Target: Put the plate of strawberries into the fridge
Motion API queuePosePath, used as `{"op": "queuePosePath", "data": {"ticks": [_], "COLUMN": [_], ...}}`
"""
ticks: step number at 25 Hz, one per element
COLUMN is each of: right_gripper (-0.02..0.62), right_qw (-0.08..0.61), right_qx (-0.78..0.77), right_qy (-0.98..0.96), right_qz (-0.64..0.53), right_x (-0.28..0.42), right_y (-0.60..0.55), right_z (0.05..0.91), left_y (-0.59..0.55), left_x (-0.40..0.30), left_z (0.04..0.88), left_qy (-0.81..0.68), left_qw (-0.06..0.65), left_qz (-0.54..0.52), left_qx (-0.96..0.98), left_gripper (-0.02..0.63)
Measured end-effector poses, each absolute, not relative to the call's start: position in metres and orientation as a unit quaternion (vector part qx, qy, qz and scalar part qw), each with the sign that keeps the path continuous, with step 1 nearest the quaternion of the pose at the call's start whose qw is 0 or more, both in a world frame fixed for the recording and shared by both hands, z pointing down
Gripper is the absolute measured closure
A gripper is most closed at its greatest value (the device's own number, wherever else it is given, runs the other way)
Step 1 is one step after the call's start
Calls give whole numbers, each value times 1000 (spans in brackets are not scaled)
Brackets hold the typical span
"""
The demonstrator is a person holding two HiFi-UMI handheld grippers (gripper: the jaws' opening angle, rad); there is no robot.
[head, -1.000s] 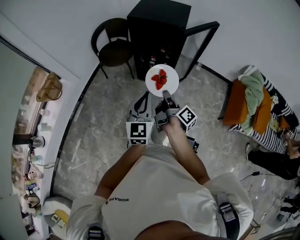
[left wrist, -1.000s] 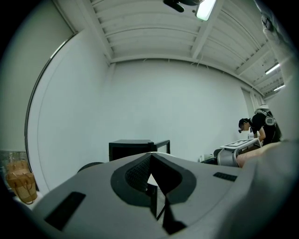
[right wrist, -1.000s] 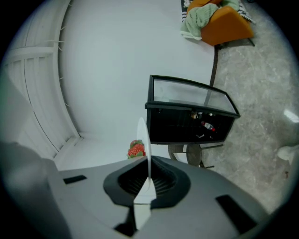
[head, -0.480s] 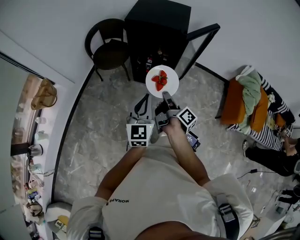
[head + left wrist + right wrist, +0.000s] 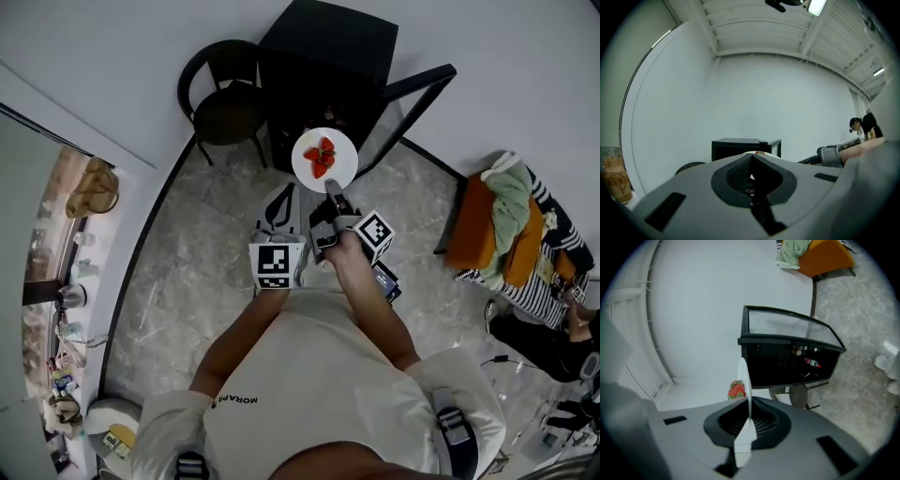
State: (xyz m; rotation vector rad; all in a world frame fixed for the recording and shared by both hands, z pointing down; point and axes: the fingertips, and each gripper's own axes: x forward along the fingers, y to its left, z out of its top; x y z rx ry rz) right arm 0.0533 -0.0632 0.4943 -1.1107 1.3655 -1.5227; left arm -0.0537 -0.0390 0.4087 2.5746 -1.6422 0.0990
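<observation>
A white plate (image 5: pixel 339 165) with a few red strawberries (image 5: pixel 320 157) is held level in front of the open black fridge (image 5: pixel 328 56). My right gripper (image 5: pixel 331 191) is shut on the plate's near rim. In the right gripper view the plate (image 5: pixel 744 376) stands edge-on between the jaws of my right gripper (image 5: pixel 749 414), with the strawberries (image 5: pixel 737 390) on its left side and the fridge (image 5: pixel 792 363) beyond it, bottles inside. My left gripper (image 5: pixel 282 202) hovers just left of the plate, apart from it. In its own view the left gripper (image 5: pixel 752 158) is shut with nothing in it.
The fridge's glass door (image 5: pixel 412 101) swings open to the right. A black round chair (image 5: pixel 223 101) stands left of the fridge. An orange seat with clothes (image 5: pixel 502 225) is at the right, with a person (image 5: pixel 553 333) on the floor near it. A shelf with clutter (image 5: pixel 66 281) lines the left wall.
The fridge has shifted slightly right in the head view and the plate now overlaps its open front more. Both grippers keep the same hold and pose.
</observation>
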Motion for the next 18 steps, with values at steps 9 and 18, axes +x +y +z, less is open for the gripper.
{"op": "queuePosePath", "data": {"ticks": [9,18], "right_gripper": [575,575], "right_qw": [389,381], "right_qx": [-425,-397], "right_qy": [540,546], "right_qz": [-613,-632], "right_x": [74,79], "right_y": [-128,-161], "right_z": [501,501], "left_y": [-104,-136], "left_x": [-28,-11], "left_z": [416,419], "left_qy": [-545,-554], "left_qw": [42,32], "left_qz": [34,51], "left_qx": [837,831], "left_gripper": [606,606]}}
